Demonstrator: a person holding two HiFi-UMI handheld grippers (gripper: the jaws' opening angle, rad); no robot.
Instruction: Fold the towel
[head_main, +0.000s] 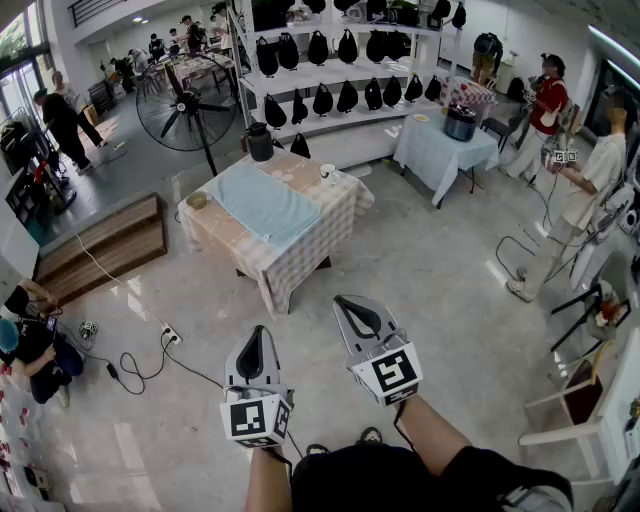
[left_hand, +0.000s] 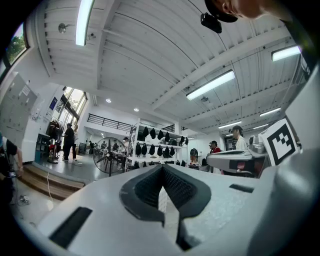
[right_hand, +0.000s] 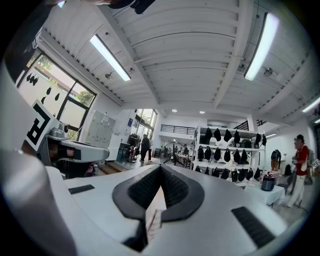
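Lying spread flat and unfolded, the pale blue towel (head_main: 262, 205) is covering the middle of the checked bench (head_main: 300, 255) and reaching toward its far edge. A small bowl (head_main: 197, 200) is sitting by the bench's left corner and a white cup (head_main: 327, 171) near its far right corner. Folding is not yet starting. The approach seems to be the step in hand, since the bench is standing well apart from the left tongs (head_main: 258, 335) and the right tongs (head_main: 347, 305) across open floor. Both are hovering level, side by side, each with its jaws pressed together and pinching nothing. The next move is probably calling for walking up to the bench's near edge, spreading both tongs, and lowering them onto two towel corners along one edge, so the cloth can be carried over itself.
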